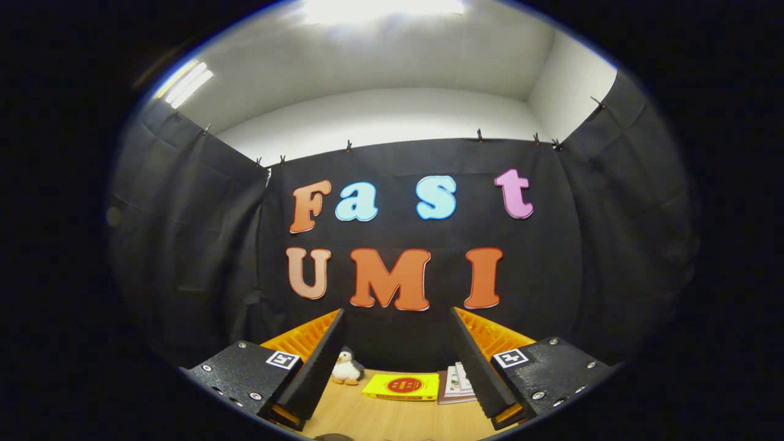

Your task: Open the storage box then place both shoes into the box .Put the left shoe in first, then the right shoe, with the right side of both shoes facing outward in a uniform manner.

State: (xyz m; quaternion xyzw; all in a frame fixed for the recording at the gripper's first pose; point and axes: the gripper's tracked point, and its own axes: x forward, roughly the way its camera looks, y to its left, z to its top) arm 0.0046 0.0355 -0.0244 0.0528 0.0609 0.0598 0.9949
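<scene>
The hand-held gripper (397, 318) is spread wide and holds nothing, raised above the table (392, 416) and yellow box (402, 386).

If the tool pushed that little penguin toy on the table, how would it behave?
The penguin toy looks plush, so probably soft and light. It stands upright on the table, so a nudge likely tips it. The tool is open, holding nothing.

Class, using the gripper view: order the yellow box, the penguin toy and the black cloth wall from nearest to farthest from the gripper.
The gripper is open, holding nothing.
1. Yellow box, on the wooden table, between the fingers, just ahead.
2. Penguin toy, beside the left finger, slightly farther back; close to the box, so call it cautiously.
3. Black cloth wall, well beyond both.
</scene>
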